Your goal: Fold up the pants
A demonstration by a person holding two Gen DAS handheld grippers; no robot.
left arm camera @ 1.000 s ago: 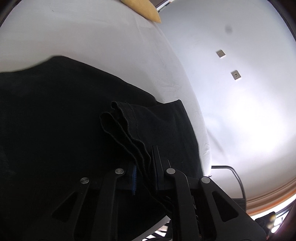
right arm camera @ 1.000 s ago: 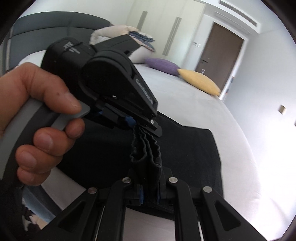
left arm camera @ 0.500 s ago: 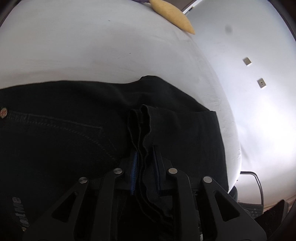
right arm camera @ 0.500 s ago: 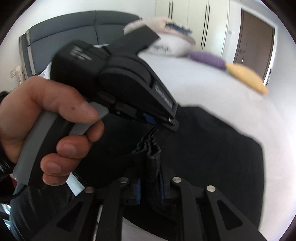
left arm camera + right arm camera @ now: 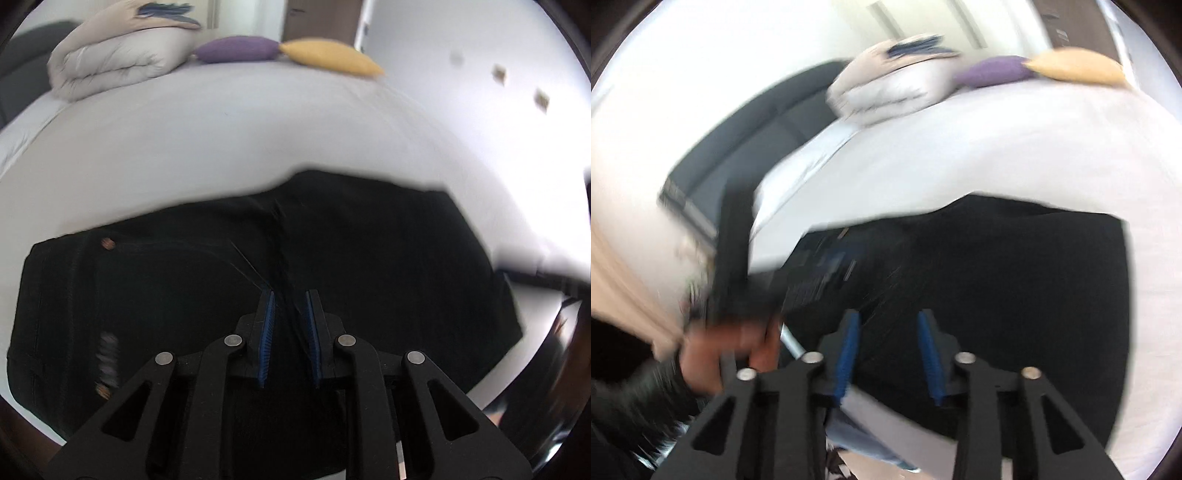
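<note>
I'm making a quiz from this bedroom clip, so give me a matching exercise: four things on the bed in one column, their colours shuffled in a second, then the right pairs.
Things:
1. pants
2. folded duvet
3. cushion beside the duvet
4. cushion nearest the door

Colours:
a. yellow
b. black
c. cream
d. purple

Pairs: 1-b, 2-c, 3-d, 4-a

I am working in a home bedroom: white-sheeted bed (image 5: 221, 140), folded duvet (image 5: 114, 59), purple pillow (image 5: 236, 48), yellow pillow (image 5: 328, 57), dark headboard (image 5: 746, 136).
</note>
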